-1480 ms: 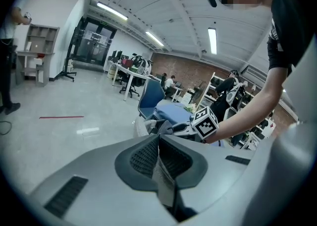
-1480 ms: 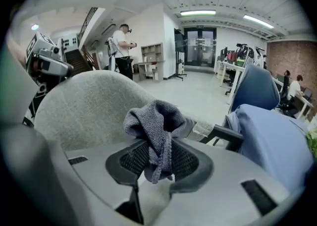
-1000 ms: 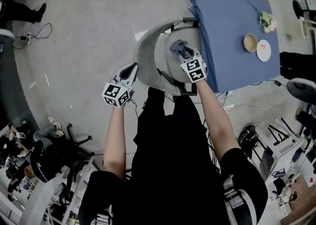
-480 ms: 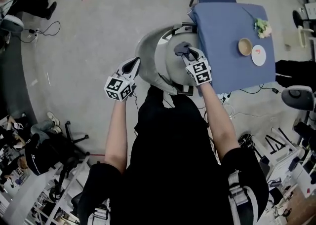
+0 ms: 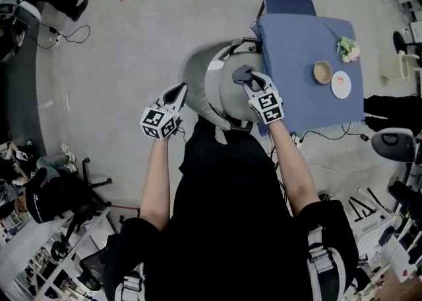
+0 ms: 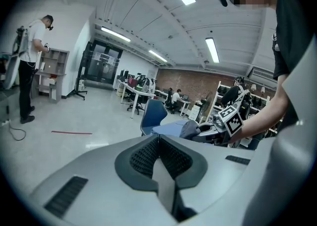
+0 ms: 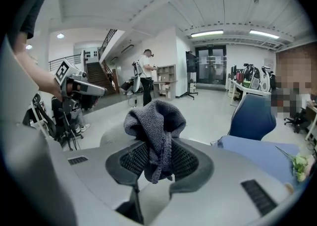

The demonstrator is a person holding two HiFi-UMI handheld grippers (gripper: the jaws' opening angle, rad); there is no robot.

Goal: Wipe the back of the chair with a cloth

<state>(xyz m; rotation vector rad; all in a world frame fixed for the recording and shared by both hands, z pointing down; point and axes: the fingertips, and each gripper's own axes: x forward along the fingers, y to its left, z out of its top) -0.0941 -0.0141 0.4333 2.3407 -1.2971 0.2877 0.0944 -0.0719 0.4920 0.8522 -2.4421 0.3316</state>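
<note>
Cloth (image 7: pixel 156 121) in right gripper (image 7: pixel 158 158), over chair (image 5: pixel 193 68)

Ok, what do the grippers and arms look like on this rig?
The left gripper and the right gripper are light grey moulded shells with black ribbed inner pads; each carries a white cube with black square markers. The person wears a black short-sleeved top, forearms bare.

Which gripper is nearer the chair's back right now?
Left. The left gripper is at the outer edge of the chair back; the right gripper, holding the cloth, is over the seat.
</note>
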